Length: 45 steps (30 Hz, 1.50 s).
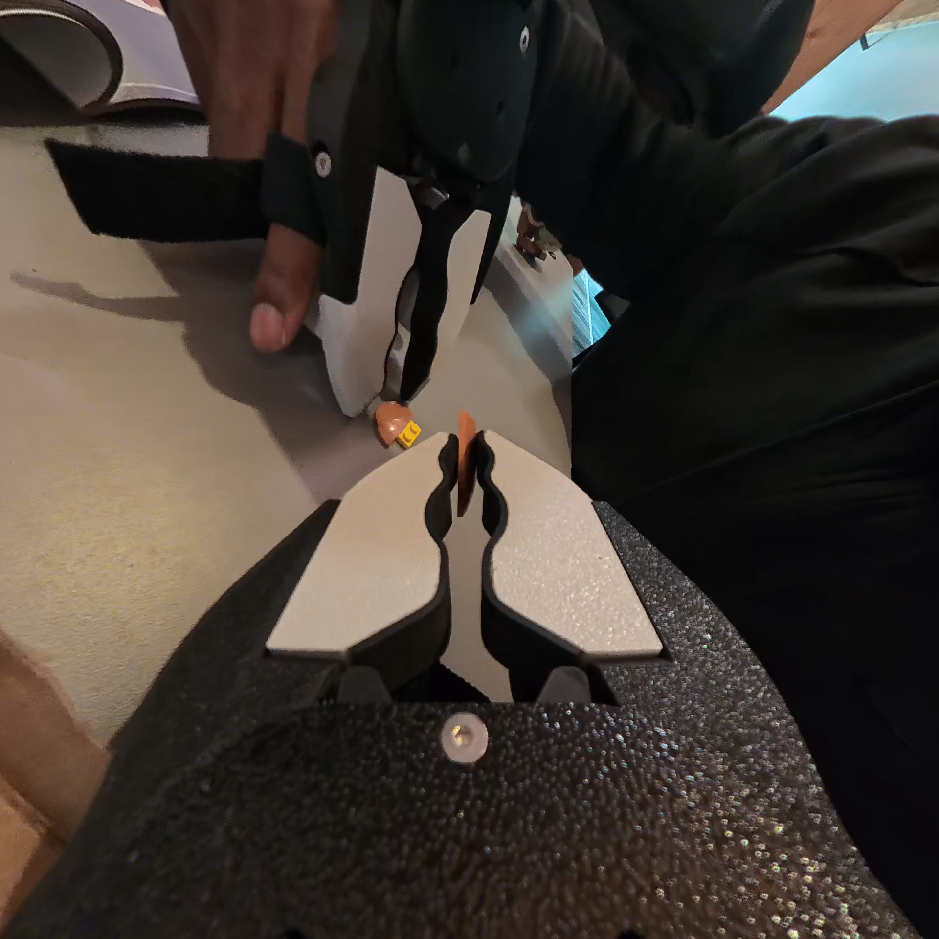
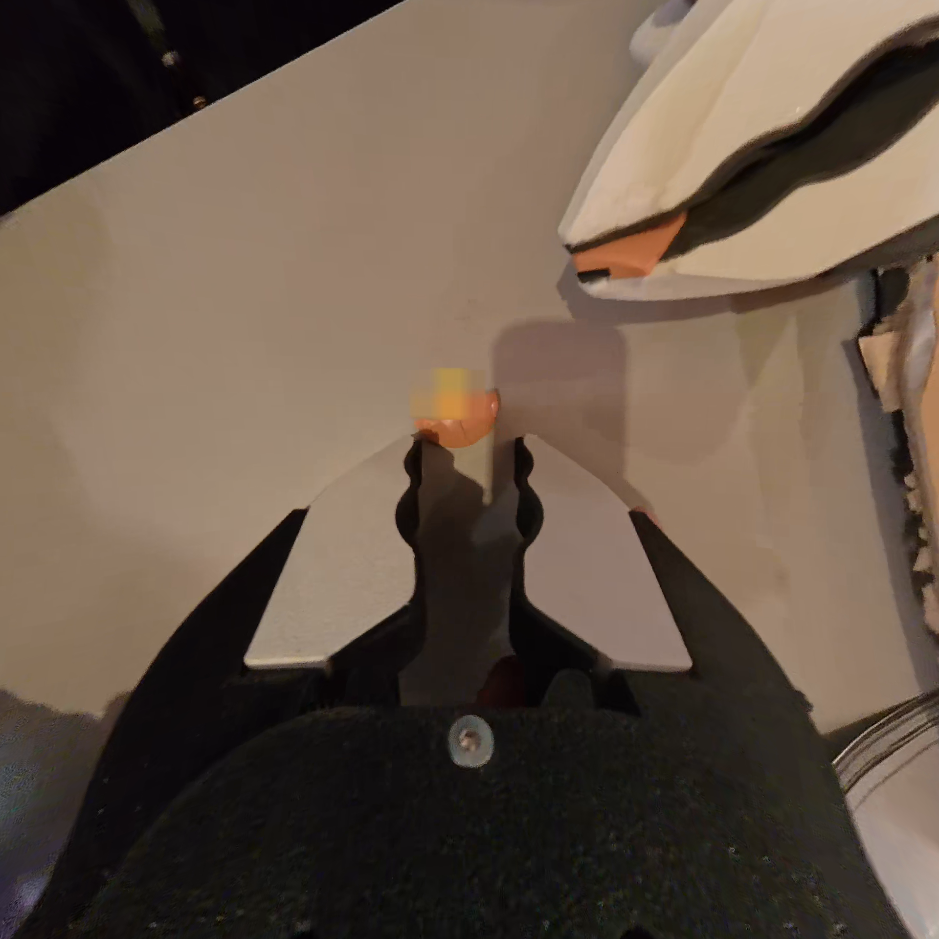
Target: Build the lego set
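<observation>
Far left of the left wrist view, an open booklet (image 1: pixel 76 56) lay at the back of the pale tabletop (image 1: pixel 101 457), probably the instructions, though nothing on it could be made out. Moving right, the person's hand (image 1: pixel 264 152) carried the right gripper (image 1: pixel 391 401), tips down at the tabletop beside a small sub-assembly (image 1: pixel 396 424): a rounded brown piece joined to a yellow brick. In the right wrist view the same sub-assembly (image 2: pixel 457 421) sat just ahead of the right gripper (image 2: pixel 467 442), whose fingers stood apart with nothing between them; one tip appeared to touch the brown piece, but a grasp was not established. Further right, the left gripper (image 1: pixel 465 437) was clamped on a thin orange-brown piece (image 1: pixel 466 457), held on edge above the tabletop, near the sub-assembly but apart from it. The right wrist view confirmed that piece (image 2: pixel 630 249) pinched at the tips of the left gripper (image 2: pixel 599 264). Progress judged early: only two elements seen joined, a third in transit and not yet attached. Other loose parts showed blurred at the right edge (image 2: pixel 909 457); the remaining count could not be told.
</observation>
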{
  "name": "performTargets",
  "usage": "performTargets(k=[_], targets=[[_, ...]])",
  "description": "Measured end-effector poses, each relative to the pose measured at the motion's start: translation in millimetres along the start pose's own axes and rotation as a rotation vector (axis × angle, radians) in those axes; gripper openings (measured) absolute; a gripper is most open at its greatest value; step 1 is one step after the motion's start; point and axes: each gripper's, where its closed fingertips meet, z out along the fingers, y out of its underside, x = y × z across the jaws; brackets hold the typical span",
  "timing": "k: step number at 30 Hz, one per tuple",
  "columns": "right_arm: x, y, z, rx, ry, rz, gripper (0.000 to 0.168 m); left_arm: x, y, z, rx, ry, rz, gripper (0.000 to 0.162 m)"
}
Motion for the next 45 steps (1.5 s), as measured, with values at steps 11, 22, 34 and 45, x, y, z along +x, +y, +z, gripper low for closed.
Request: performTargets(k=[11,22,34,45], targets=[[-1.2,-8.5,6.1,-0.057,-0.044,-0.105,0.041,1.9,-0.8,-1.1,0.009,0.025,-0.006,0.006],[-4.5,-13.8,7.9,-0.052,0.046,-0.084,0.037,4.7,-0.5,-1.8,0.014,0.035,0.012,0.006],[-3.8,-12.4,8.8,-0.018,0.022,0.002,0.031,2.5,0.6,-0.6,0.008,0.014,0.015,0.006],[26.0,-10.3,-7.2,0.007,0.695,0.233,0.024,-10.2,0.2,3.9,-0.005,-0.068,-0.025,0.006]])
